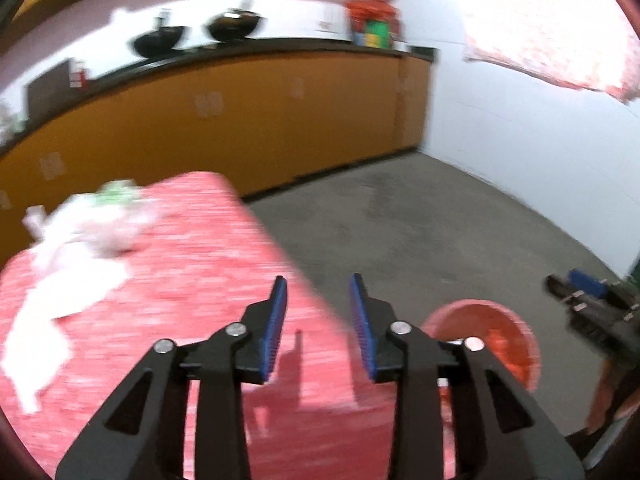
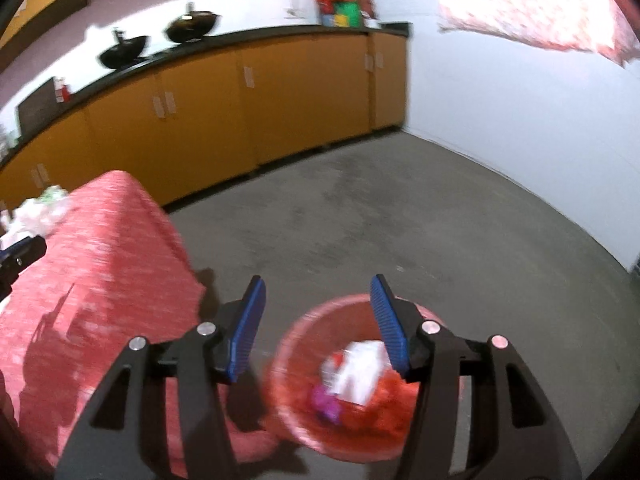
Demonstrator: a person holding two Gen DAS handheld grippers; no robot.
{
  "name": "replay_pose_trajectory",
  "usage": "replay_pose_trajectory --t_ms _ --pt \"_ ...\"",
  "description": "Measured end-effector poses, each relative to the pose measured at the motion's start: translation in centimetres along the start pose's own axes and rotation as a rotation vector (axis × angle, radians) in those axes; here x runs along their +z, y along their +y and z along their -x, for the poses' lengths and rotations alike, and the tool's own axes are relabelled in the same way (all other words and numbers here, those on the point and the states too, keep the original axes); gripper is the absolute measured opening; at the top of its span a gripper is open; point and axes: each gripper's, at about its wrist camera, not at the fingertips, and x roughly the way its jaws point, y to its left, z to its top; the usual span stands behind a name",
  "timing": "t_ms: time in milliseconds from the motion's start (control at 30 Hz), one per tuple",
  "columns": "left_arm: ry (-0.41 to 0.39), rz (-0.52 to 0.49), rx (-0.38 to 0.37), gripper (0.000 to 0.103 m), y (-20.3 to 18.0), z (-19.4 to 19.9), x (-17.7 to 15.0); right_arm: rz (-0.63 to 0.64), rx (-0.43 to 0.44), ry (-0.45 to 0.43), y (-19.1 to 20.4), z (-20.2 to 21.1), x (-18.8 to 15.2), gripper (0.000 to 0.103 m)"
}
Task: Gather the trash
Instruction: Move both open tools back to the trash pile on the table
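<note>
My left gripper (image 1: 319, 286) is open over the right edge of a table under a red cloth (image 1: 192, 280), nothing between its blue pads. White and green crumpled trash (image 1: 80, 232) lies at the table's far left. My right gripper (image 2: 318, 286) hangs open and empty above a red bin (image 2: 304, 336) on the floor. Inside the bin lie white paper (image 2: 356, 376), a purple scrap and red bits. The left wrist view shows the same bin (image 1: 508, 328) at lower right, with the right gripper (image 1: 576, 300) above it. The trash pile (image 2: 40, 208) also shows at far left in the right wrist view.
Orange cabinets (image 2: 240, 112) with a dark counter run along the back, with two black bowls (image 2: 192, 26) and colourful boxes (image 2: 340, 8) on top. A white wall (image 2: 500, 100) closes the right side. Grey concrete floor (image 2: 380, 208) lies between table, bin and cabinets.
</note>
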Motion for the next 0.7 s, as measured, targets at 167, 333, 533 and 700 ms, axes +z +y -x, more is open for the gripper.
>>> replay_pose_trajectory --t_ms 167,333,533,700 --pt "0.000 0.073 0.200 0.042 10.7 2.8 -1.7 0.082 0.101 -0.020 6.6 1.0 1.3 0.054" --pt "0.041 0.184 0.390 0.044 21.1 4.9 -3.6 0.144 0.168 -0.029 12.1 1.5 2.0 0.054" --pt "0.107 0.300 0.436 0.047 27.9 5.3 -6.2 0.173 0.267 -0.025 19.3 1.5 3.0 0.055" --pt "0.134 0.304 0.360 0.047 29.0 4.9 -7.2 0.225 0.351 -0.008 25.3 1.0 3.2 0.055"
